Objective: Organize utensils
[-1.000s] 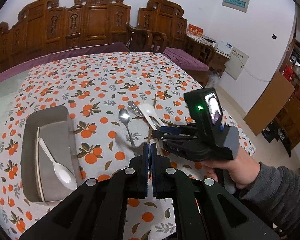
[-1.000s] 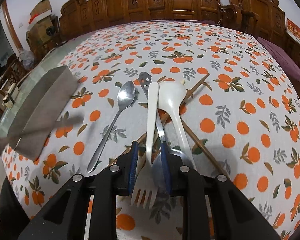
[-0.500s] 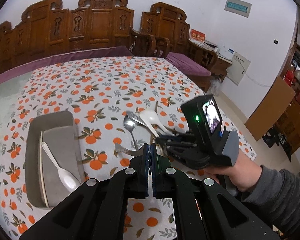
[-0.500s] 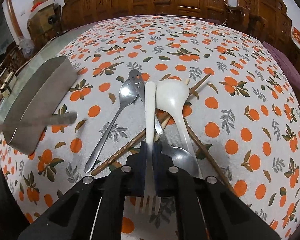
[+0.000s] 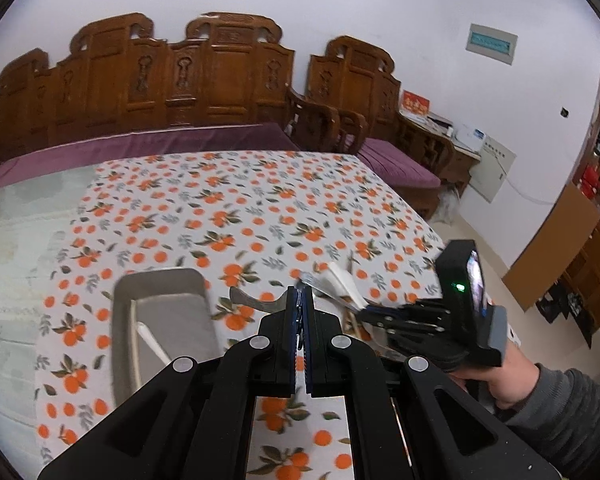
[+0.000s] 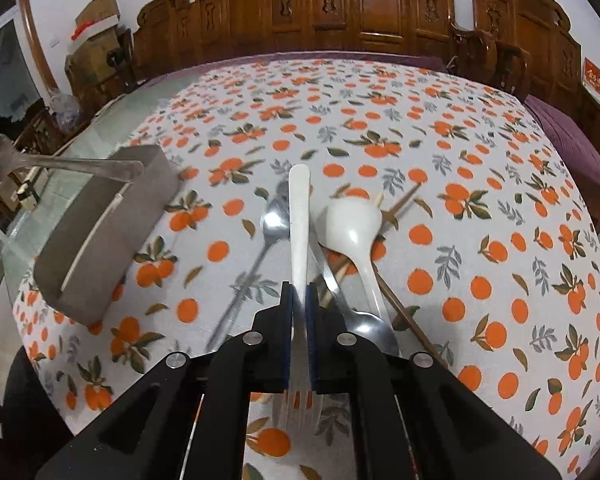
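My right gripper point(image 6: 299, 300) is shut on a white plastic fork point(image 6: 299, 216), lifted off the table, handle pointing away, tines toward the camera. Under it lie a metal spoon point(image 6: 260, 256), a white spoon point(image 6: 354, 224), another metal spoon point(image 6: 370, 328) and wooden chopsticks point(image 6: 400, 204). My left gripper point(image 5: 300, 300) is shut on a metal utensil whose handle point(image 5: 252, 300) sticks out left; it also shows in the right wrist view point(image 6: 76, 165), above the grey tray point(image 6: 100, 236). The tray point(image 5: 160, 280) holds a white spoon point(image 5: 152, 340).
The table carries an orange-print cloth point(image 6: 460, 200); bare glass lies at its left point(image 5: 20, 220). Carved wooden chairs point(image 5: 172, 80) stand behind. The right gripper body and hand point(image 5: 460, 320) sit right of my left gripper.
The right gripper closed on the white fork and raised it off the pile. The left gripper rose and pulled back with its metal utensil, over the tray.
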### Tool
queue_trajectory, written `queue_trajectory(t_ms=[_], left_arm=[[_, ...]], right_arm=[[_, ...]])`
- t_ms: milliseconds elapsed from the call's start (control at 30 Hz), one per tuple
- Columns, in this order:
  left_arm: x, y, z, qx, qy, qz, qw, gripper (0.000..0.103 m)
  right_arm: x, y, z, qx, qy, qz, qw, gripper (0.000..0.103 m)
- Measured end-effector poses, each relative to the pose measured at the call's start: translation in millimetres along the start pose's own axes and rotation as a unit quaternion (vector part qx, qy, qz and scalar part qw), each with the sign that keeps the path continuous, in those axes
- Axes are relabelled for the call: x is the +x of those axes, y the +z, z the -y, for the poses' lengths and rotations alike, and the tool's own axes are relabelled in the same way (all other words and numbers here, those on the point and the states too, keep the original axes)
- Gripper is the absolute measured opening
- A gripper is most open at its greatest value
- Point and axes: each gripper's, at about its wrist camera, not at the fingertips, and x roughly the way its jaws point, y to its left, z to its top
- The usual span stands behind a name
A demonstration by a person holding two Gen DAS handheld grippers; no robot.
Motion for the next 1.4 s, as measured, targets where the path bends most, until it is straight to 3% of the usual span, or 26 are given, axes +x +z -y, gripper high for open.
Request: queue_trajectory(t_ms=[233,533,967,1400], left_arm=[[-14,6,-39,-0.02,0.016,0.012,0.9996,0.001],[4,-8,-76,-0.038,0.035,-0.011,0.9986,0.001],[20,-41,-89,-0.024,0.043,-0.028,0.9984,0.001],[38,-65,-107,-0.032,0.068,-0.081,0.9939,0.001]], right_arm=[[-10,13,-26,-0.016,0.022,0.012,1.0,0.008],[-15,23,-62,-0.033,0.053,0.019,0.998,0.008],[-11,26,-80,-0.038,0.07,0.015,0.997,0.008],[-9,35,-117,-0.052,0.095,0.014,0.994,0.008]])
